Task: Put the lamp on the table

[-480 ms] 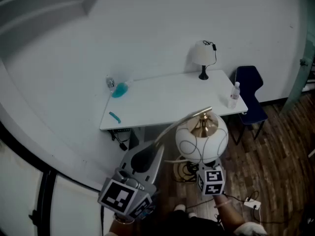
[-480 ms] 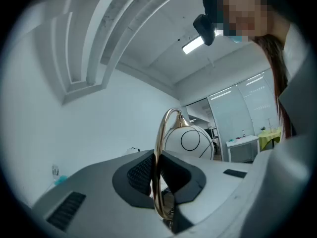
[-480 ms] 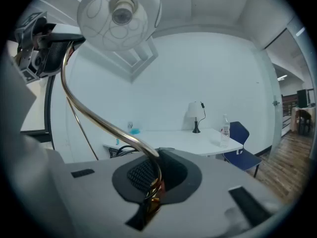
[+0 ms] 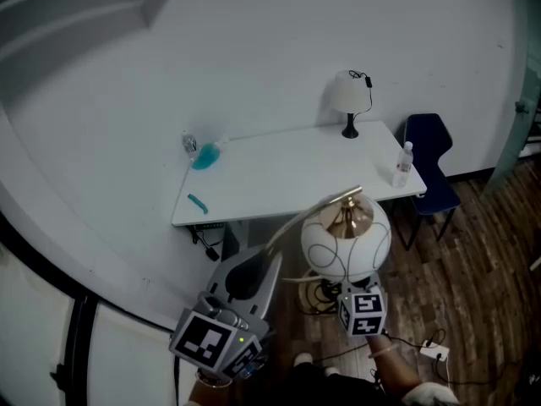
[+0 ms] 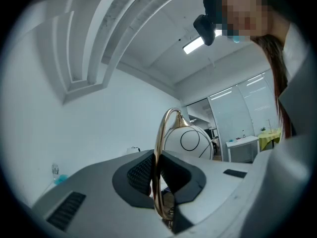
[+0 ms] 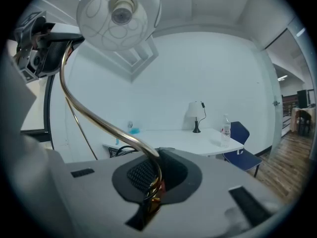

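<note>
The lamp [image 4: 347,239] held at 2 points, short of the worktop [image 4: 279,176]
The left gripper [image 5: 158,182] and right gripper [image 6: 153,182] each have jaws clamped on the curved brass stem [image 5: 161,148], likely steadying the top-heavy globe [image 6: 119,16]; it hangs in the air, not yet set down.

We find no words, brand names or numbers that we can read in any view. The nearest things to signs are the black-and-white square patterns in the head view, one on the lower-left cube [image 4: 205,338] and one on the lower-middle cube [image 4: 363,309]. They show only blocks, with no letters or digits. The clear bottle [image 4: 403,162] at the right end of the table [image 4: 279,180] is too small for us to make out any print on it. The same goes for the small bottle [image 4: 188,142] at the table's left end
</note>
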`<state>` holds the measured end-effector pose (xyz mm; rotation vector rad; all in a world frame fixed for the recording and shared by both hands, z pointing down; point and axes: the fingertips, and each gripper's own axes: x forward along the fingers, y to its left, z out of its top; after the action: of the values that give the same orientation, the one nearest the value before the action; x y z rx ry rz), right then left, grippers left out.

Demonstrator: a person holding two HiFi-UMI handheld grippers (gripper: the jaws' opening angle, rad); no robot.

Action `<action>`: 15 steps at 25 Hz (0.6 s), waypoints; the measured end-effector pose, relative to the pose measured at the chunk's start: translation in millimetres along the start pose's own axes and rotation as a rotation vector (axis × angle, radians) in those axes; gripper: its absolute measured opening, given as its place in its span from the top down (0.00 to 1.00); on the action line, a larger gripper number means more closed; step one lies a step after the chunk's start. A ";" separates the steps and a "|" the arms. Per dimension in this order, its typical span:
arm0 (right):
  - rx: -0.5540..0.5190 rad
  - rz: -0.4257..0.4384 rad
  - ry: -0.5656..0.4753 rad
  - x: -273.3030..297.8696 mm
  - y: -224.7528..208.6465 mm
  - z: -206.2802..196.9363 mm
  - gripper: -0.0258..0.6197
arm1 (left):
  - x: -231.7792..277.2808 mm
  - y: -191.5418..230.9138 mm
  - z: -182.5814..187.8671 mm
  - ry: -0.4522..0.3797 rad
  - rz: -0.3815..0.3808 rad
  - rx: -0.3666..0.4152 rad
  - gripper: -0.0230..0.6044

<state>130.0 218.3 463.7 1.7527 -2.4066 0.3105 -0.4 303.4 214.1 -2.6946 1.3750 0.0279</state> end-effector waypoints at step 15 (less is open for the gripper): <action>-0.004 -0.020 0.004 31.5 17.4 5.8 0.95 | 6.5 38.8 -3.4 0.004 -0.022 0.009 0.92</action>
<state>103.8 193.0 464.3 1.7719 -2.3836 0.3069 -28.1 275.2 213.4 -2.7039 1.3431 0.0144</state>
